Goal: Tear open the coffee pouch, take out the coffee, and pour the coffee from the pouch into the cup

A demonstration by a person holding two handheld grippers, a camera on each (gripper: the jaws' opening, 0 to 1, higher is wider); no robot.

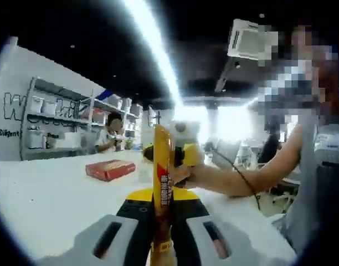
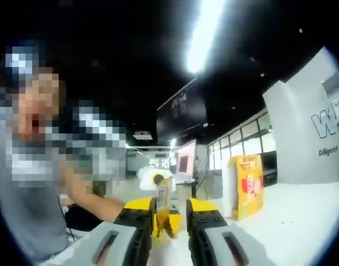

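A thin orange and yellow coffee sachet (image 1: 162,188) stands upright between my left gripper's (image 1: 162,221) jaws, which are shut on its lower part. Just beyond the sachet's upper end, a hand (image 1: 187,173) holds my right gripper (image 1: 179,148) facing me. In the right gripper view the same sachet (image 2: 162,204) shows edge-on in the gap of my right gripper (image 2: 169,213). Those jaws stand apart on either side of it, wider than the sachet. The yellow body of the left gripper (image 2: 175,220) sits behind it.
A red box (image 1: 109,169) lies on the white table (image 1: 42,199) to the left. A tall yellow coffee pack (image 2: 248,185) stands on the table (image 2: 302,221) at the right. A person's arm (image 1: 252,166) reaches in from the right. Shelves (image 1: 58,119) and a seated person (image 1: 112,133) are far behind.
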